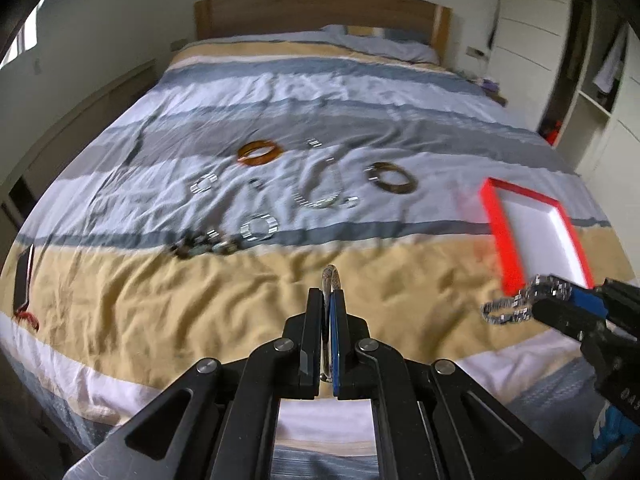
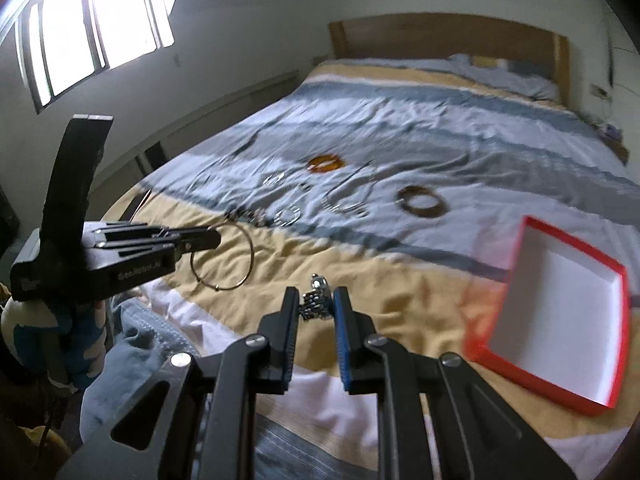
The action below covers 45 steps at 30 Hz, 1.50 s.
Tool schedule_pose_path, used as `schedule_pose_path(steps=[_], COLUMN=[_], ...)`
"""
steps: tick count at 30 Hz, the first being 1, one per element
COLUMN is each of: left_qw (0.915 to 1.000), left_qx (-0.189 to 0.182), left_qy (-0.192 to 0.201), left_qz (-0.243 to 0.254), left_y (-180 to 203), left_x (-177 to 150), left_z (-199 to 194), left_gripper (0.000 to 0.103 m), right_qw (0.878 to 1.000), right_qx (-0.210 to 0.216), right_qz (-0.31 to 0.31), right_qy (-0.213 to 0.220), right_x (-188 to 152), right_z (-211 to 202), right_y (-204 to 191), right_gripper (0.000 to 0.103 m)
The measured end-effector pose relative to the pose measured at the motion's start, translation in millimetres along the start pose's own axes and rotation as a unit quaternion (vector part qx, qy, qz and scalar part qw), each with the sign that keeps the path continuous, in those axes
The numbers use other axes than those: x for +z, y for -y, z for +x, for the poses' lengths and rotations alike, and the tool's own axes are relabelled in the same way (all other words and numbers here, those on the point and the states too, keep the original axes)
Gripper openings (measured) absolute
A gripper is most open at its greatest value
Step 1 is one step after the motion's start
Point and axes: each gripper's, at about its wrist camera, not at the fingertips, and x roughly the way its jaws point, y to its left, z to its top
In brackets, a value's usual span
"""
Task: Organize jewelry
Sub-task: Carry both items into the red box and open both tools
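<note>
My left gripper (image 1: 327, 294) is shut on a thin metal bangle (image 1: 331, 276), seen edge-on; in the right wrist view the bangle (image 2: 222, 258) hangs as a hoop from the left gripper (image 2: 214, 239). My right gripper (image 2: 317, 294) is shut on a silver link bracelet (image 2: 316, 302); it also shows in the left wrist view (image 1: 516, 306), dangling by the red box. The red box (image 1: 536, 232) with a white inside lies open on the bed at the right (image 2: 556, 312). More jewelry lies on the bedspread: an amber bangle (image 1: 260, 153), a dark bangle (image 1: 392, 178), silver rings and chains (image 1: 320, 192).
The striped bedspread (image 1: 200, 300) covers the whole bed, with a wooden headboard (image 1: 320, 8) and pillow at the far end. A dark phone-like item (image 1: 22, 276) lies at the left edge. A wardrobe (image 1: 580, 60) stands to the right, a window (image 2: 96, 28) to the left.
</note>
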Motion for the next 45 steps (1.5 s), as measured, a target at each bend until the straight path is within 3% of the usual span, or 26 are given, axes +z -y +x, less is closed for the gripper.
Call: schedule_pose_path(steps=[7,12,16,20,22,25,31,41,45], left_qw=[0.9973,0.9909,0.9834,0.9779,0.9776,0.9790,0.9787,0.9786,0.9770], left_qx=[-0.063,-0.114,-0.160,-0.187,-0.179,-0.140,-0.114,-0.107,-0.116], left_qy=[0.006,0.007,0.000,-0.033,-0.056,-0.091,-0.120,-0.122,-0.126], left_qz=[0.037,0.071,0.086,0.087,0.094,0.117,0.122,0.127,0.127], left_y=[72,138,189,230,242,250,241,243,247], left_x=[25,50,66,71,66,54,37,32,33], left_z=[-4,8,31,71,98,139,173,177,175], left_gripper=[0.003,0.003,0.003,0.003,0.003,0.003,0.004,0.007,0.020], right_qw=[0.996,0.990,0.986,0.983,0.981,0.978,0.975,0.976,0.974], right_qx=[-0.068,-0.114,-0.135,-0.142,-0.144,-0.152,-0.154,-0.163,-0.171], right_qz=[0.034,0.068,0.091,0.112,0.127,0.140,0.153,0.132,0.133], right_qy=[0.040,0.044,0.032,0.014,0.001,-0.018,-0.048,-0.065,-0.066], right_x=[-4,-13,-22,-34,-43,-54,-64,-62,-60], right_z=[-59,-83,-85,-74,-62,-44,-16,-4,-6], right_y=[61,118,163,200,221,243,279,288,284], right_gripper=[0.016,0.016,0.016,0.016,0.016,0.016,0.016,0.017,0.022])
